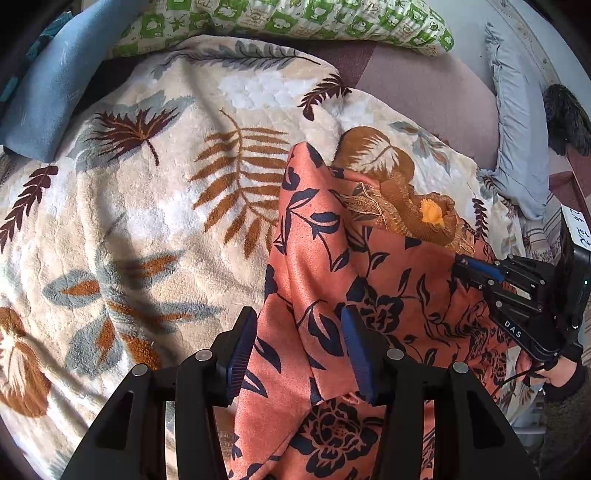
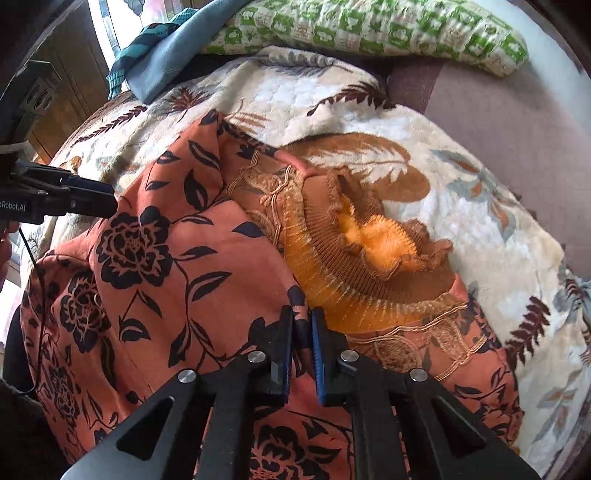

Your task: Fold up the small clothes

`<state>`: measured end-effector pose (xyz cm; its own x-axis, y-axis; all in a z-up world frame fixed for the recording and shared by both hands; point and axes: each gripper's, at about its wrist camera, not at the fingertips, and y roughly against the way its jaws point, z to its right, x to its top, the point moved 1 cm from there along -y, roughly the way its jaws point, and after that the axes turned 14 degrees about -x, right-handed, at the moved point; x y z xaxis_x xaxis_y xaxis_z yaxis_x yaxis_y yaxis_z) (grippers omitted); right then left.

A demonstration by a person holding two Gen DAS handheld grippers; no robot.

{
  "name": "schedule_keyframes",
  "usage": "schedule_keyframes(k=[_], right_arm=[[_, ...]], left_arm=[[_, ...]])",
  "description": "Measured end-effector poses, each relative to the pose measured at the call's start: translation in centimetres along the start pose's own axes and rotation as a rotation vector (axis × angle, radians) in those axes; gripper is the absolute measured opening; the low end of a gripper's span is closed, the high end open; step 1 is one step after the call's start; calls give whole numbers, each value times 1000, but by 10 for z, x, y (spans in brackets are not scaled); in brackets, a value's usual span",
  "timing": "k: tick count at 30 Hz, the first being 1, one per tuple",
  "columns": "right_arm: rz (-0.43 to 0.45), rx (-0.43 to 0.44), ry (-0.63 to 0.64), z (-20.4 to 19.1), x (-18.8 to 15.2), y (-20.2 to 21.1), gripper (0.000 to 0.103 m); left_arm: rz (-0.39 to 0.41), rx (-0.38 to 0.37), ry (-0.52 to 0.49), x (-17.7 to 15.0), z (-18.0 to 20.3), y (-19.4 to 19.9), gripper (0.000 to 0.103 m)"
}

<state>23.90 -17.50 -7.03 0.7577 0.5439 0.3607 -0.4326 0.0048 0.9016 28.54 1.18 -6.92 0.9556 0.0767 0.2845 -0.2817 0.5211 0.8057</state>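
Observation:
A salmon garment [image 1: 332,258] with a dark navy flower print lies crumpled on a leaf-patterned blanket [image 1: 147,221]. Its gathered orange-brown neck part [image 2: 369,251] faces up. My left gripper [image 1: 299,350] points down over the garment's left edge. Its jaws stand apart with a raised fold of the cloth between them, and the pads do not press on it. My right gripper [image 2: 303,332] is shut on a pinch of the garment [image 2: 166,277] just below the gathered part. From the left wrist view its tips [image 1: 460,264] sit on the cloth at the right. The left gripper [image 2: 112,201] shows at the far left of the right wrist view.
A green checked pillow [image 1: 295,18] lies along the back. A blue cloth [image 1: 48,92] is at the back left, a grey-blue pillow [image 1: 517,129] and a dark furry thing [image 1: 565,118] at the right. A mauve sheet [image 1: 424,85] shows beyond the blanket. A wooden cabinet [image 2: 74,92] stands left.

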Motion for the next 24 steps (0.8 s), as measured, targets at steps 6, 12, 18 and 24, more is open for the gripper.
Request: schedule_keyframes(k=[6, 12, 18, 24], right_arm=[[-115, -64, -191, 22, 0, -48, 5], [40, 95, -438, 39, -27, 13, 31], [-104, 93, -527, 29, -94, -7, 34], [17, 75, -772, 80, -151, 64, 45]], left_arm=[[-71, 133, -12, -8, 1, -22, 49], [20, 55, -31, -17, 27, 3, 50], [-77, 222, -115, -39, 39, -39, 51], [-43, 139, -97, -51, 46, 16, 50]])
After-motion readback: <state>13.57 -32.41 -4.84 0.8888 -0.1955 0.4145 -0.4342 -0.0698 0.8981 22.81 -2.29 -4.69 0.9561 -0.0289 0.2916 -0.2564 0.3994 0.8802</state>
